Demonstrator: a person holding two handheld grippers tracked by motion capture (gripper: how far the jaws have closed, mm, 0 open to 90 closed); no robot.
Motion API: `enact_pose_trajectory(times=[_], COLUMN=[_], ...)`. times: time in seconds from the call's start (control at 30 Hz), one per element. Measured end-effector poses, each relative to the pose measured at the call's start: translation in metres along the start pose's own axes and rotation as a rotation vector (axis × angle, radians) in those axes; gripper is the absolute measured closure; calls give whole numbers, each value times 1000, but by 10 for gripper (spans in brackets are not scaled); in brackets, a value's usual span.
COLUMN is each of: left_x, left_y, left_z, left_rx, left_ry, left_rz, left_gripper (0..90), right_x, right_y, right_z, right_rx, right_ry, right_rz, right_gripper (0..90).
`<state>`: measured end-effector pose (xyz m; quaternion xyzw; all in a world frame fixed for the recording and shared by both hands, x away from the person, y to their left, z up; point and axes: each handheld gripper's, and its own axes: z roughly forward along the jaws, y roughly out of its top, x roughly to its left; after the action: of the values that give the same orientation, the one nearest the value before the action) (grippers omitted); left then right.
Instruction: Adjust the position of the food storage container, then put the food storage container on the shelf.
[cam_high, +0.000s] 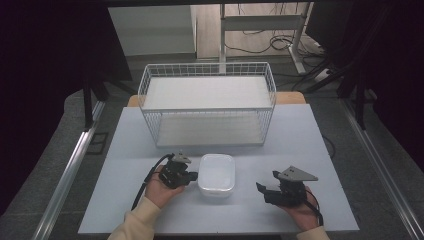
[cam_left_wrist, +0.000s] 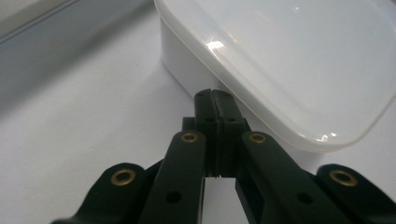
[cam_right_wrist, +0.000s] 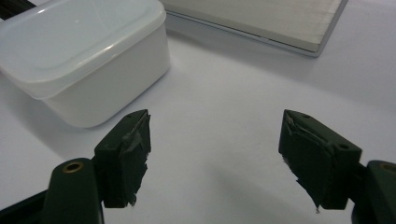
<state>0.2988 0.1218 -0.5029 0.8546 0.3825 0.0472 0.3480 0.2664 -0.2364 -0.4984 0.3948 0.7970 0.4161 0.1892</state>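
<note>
At the near middle of the table (cam_high: 295, 130), a lidded white tub (cam_high: 216, 173) sits between a person's two hand-held grippers. The left gripper (cam_high: 193, 176) has its jaws clenched together on nothing, tips just beside the tub's left wall, under the lip of the lid (cam_left_wrist: 299, 60); whether they touch the wall cannot be told. The right gripper (cam_high: 261, 189) rests well apart on the other side, jaws released and spread wide, pointing toward the tub.

The work in hand looks like getting the tub gripped or its lid prised. To do that well, the closed left tips would likely need to stay low against the wall to steady the tub, while the open right gripper comes in level and square so the tub doesn't skate across the smooth tabletop.

The lid is shut and cloudy, so the tub's contents cannot be made out. Behind it stands a white wire basket (cam_high: 207, 70) with two pale shelf boards; nothing lies on them.
</note>
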Motion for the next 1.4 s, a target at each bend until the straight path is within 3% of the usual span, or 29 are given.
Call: enact_pose_trajectory(times=[0.3, 0.47, 0.5, 0.57, 0.6, 0.63, 0.67, 0.7, 0.87, 0.97, 1.07, 1.2, 1.27, 1.4], left_x=[-9, -9, -10, -13, -14, -15, -16, -16, -4, 1, 3, 3, 3, 3], left_y=[-2, -3, -3, -5, -6, -7, -8, -10, -15, -17, -18, -18, -17, -16], left_z=[0, -12, -16, -24, -27, -31, -35, -37, -40, -41, -43, -44, -40, -37], left_rx=[2, -58, -71, -101, -114, -129, -146, -167, -181, -180, -192, -199, -189, -183], left_ry=[-20, -11, 8, 85, 104, 130, 144, 147, 118, 106, 111, 85, 77, 56], left_rz=[48, 30, 27, 33, 33, 27, 13, -15, -125, -152, -171, -193, -184, -185], left_gripper=[898, 897, 888, 801, 653, 653, 499, 446, 336, 316, 295, 285, 291, 302], right_x=[1, -1, -1, -1, -1, -1, 0, 1, 4, 3, 2, 2, 4, 10], right_y=[2, 4, 4, 6, 6, 6, 6, 6, 5, 5, 6, 9, 14, 21], right_z=[1, -1, -1, 0, 1, 1, 3, 4, 6, 6, 6, 5, 4, 5], right_rx=[-9, -34, -40, -47, -51, -51, -47, -43, -31, -33, -39, -44, -11, 13], right_ry=[-9, -4, 1, 4, 12, 12, 19, 21, 22, 17, 19, 30, 62, 86], right_rz=[4, 14, 20, 23, 23, 23, 21, 18, 1, 6, 9, 32, 81, 89], right_gripper=[253, 253, 253, 252, 250, 250, 247, 245, 236, 232, 230, 229, 225, 224])
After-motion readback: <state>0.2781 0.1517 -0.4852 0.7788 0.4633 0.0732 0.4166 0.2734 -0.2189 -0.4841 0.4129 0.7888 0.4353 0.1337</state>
